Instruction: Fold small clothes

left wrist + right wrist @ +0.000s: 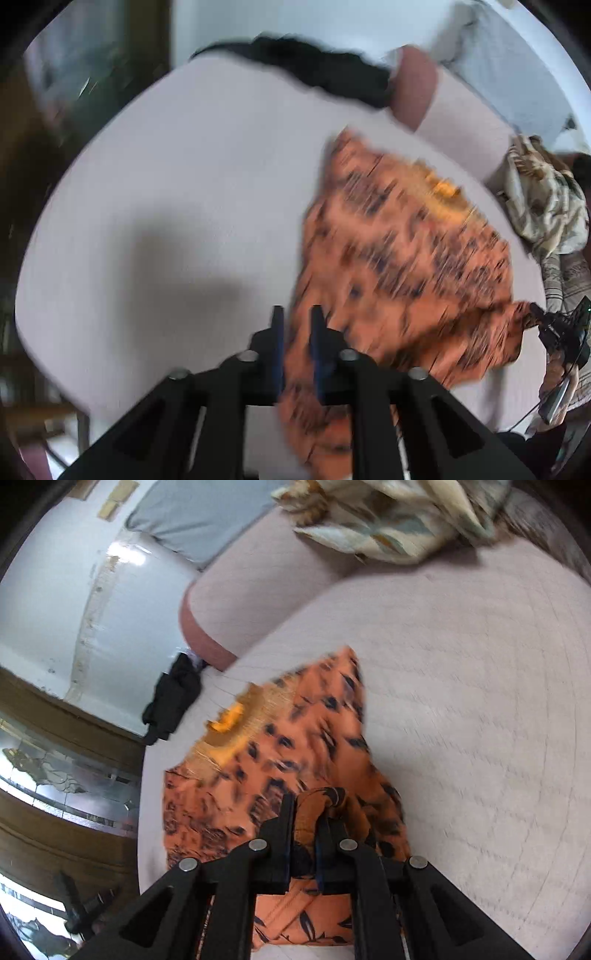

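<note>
**Mid-fold, one corner let go**

Your right gripper point(308, 805) is clenched on a bunched edge of the orange top point(280, 760), which lies on the pale table point(461, 701). Your left gripper point(297, 317) looks released above the cloth, though blur hides contact. Next, lay the held edge across evenly.

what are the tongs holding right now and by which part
The right tongs pinch a bunched fold at the edge of the orange patterned garment. The left tongs stand slightly apart, gripping nothing.
</note>
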Demonstrator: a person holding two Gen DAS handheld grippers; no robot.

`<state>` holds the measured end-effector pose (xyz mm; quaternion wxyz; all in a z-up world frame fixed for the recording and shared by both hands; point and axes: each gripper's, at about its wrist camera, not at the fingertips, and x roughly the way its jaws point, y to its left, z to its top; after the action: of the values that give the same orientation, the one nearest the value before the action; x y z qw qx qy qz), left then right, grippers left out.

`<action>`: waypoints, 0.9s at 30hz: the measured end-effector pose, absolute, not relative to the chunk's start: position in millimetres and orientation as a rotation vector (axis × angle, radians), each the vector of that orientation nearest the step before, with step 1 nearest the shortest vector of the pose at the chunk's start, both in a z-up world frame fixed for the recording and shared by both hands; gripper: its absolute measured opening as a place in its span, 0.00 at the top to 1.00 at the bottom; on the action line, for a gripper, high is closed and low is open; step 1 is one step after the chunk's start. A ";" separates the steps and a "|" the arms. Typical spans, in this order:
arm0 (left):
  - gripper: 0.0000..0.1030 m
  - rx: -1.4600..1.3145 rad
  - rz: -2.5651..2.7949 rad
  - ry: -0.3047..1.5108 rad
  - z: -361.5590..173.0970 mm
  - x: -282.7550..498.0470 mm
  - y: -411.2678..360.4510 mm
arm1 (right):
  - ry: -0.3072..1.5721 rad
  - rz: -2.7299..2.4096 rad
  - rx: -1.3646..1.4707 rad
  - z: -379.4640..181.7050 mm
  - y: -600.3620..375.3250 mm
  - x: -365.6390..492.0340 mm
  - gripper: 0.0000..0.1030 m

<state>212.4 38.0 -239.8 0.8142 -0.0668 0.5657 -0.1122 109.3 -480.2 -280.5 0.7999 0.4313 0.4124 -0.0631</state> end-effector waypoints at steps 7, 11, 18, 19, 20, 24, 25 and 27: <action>0.41 -0.228 -0.179 1.295 -288.7 127.9 51.6 | 0.852 -0.128 0.956 -284.7 -463.9 76.4 0.91; 0.40 -0.269 -0.195 1.360 -313.9 118.4 36.2 | 0.866 -0.131 0.972 -297.9 -443.0 60.1 0.91; 0.83 -0.408 -0.208 1.349 -320.9 110.8 33.0 | 0.844 -0.134 0.911 -297.8 -425.7 47.6 0.91; 0.90 -0.408 -0.222 1.363 -321.2 110.1 29.7 | 0.844 -0.131 0.917 -298.5 -426.5 47.8 0.91; 0.90 -0.374 -0.217 1.368 -319.9 109.0 23.4 | 0.844 -0.129 0.923 -299.4 -427.4 47.4 0.91; 0.89 -0.403 -0.196 1.364 -320.6 106.2 23.9 | 0.837 -0.131 0.943 -300.2 -432.2 48.7 0.91; 0.87 -0.433 -0.194 1.367 -323.0 105.7 26.2 | 0.836 -0.130 0.945 -300.1 -432.8 49.1 0.91; 0.81 -0.474 -0.202 1.377 -324.1 104.7 32.1 | 0.839 -0.127 0.938 -300.3 -433.1 50.1 0.91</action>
<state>104.7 32.1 -324.1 0.7416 -0.2164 0.6283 -0.0921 50.1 -433.1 -300.3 0.8066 0.4384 0.3920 -0.0595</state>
